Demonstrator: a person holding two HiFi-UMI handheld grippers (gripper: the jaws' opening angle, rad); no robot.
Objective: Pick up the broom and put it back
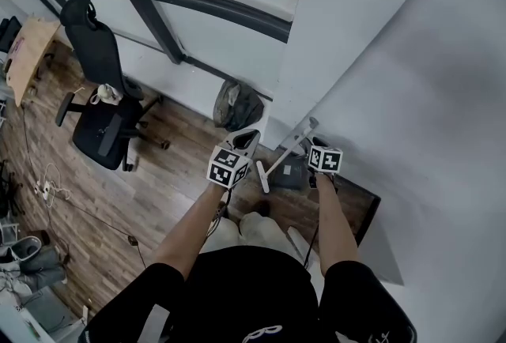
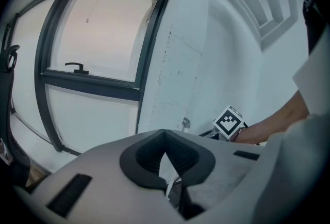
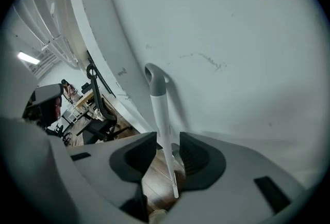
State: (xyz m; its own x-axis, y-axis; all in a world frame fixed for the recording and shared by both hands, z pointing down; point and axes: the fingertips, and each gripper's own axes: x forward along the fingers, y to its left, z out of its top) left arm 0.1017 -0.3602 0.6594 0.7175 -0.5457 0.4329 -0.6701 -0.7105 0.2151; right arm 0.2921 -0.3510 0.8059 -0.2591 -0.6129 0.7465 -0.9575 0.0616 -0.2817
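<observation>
The broom's white handle (image 3: 164,130), topped by a grey loop (image 3: 153,74), leans against the white wall (image 3: 232,37). It runs between the jaws of my right gripper (image 3: 167,148), which stand apart on either side, and neither pad presses on it. In the head view the handle (image 1: 288,153) slants from the wall down toward my legs, with the right gripper (image 1: 315,145) at its upper part. My left gripper (image 1: 247,137) hangs just left of the handle without touching it. In its own view the left gripper (image 2: 165,132) has its tips together, and a white strip shows behind them.
A dark grey dustpan-like piece (image 1: 292,173) sits at the foot of the wall on the wooden floor (image 1: 158,183). A black bag (image 1: 237,104) lies below the window, a black office chair (image 1: 103,124) stands further left, and shoes (image 1: 24,258) and a cable lie at the lower left.
</observation>
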